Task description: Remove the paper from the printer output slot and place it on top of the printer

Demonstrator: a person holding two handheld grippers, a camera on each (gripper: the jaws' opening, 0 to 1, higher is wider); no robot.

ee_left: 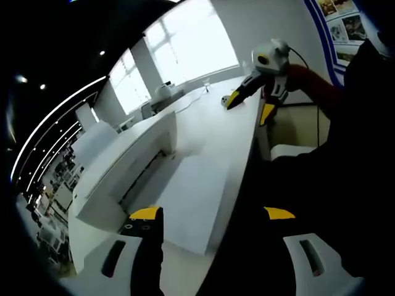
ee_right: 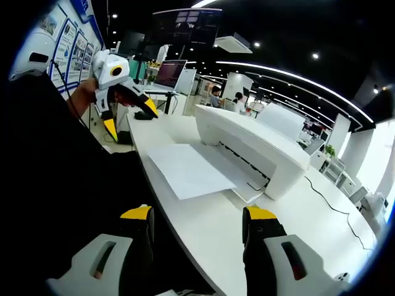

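While the paper (ee_right: 190, 169) lies on the printer (ee_right: 253, 148) output tray, jutting out over the white desk (ee_right: 210, 231), I hold both grippers apart from it: left gripper (ee_left: 213, 216) and right gripper (ee_right: 199, 217) jaws spread, empty.

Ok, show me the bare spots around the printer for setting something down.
The printer lid is bare along its length. The table is free between the paper and the right claw. The paper crowds the printer's front.

The printer's (ee_right: 250, 145) output slot interior lay in shadow; people beyond the printer were too small to make out, and wall posters' print was unreadable.
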